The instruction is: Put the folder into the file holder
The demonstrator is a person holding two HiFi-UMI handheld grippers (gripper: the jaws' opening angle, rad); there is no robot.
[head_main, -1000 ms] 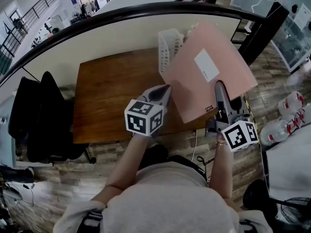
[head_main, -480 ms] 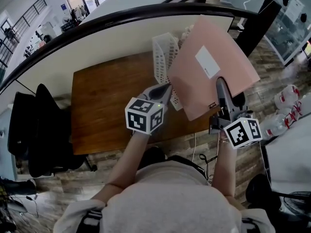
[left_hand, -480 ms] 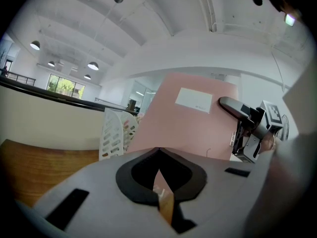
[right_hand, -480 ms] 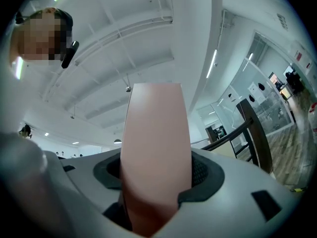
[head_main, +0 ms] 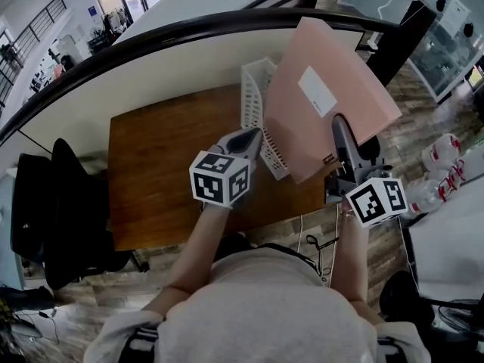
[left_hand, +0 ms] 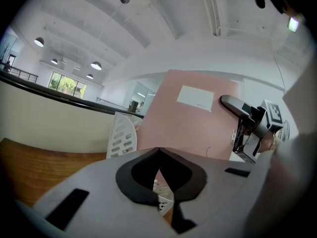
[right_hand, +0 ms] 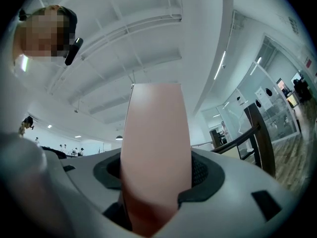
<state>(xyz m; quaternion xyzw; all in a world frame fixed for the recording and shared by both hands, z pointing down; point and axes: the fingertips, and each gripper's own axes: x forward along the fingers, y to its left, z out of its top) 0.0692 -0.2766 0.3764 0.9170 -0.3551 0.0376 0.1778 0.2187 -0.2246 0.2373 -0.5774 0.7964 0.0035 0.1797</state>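
Folder, pink, white-labelled, pinched by jaws of right gripper; left gripper jaws together.

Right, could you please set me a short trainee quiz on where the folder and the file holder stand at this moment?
1. Which gripper grips the pink folder? A) left B) right C) neither
2. True or false: the folder already stands inside the white file holder.
3. Fill in: the file holder rests on the wooden ____.
Key: 1 B, the right gripper is clamped on its lower edge. 2 False, it is held tilted in the air beside the holder. 3 table.
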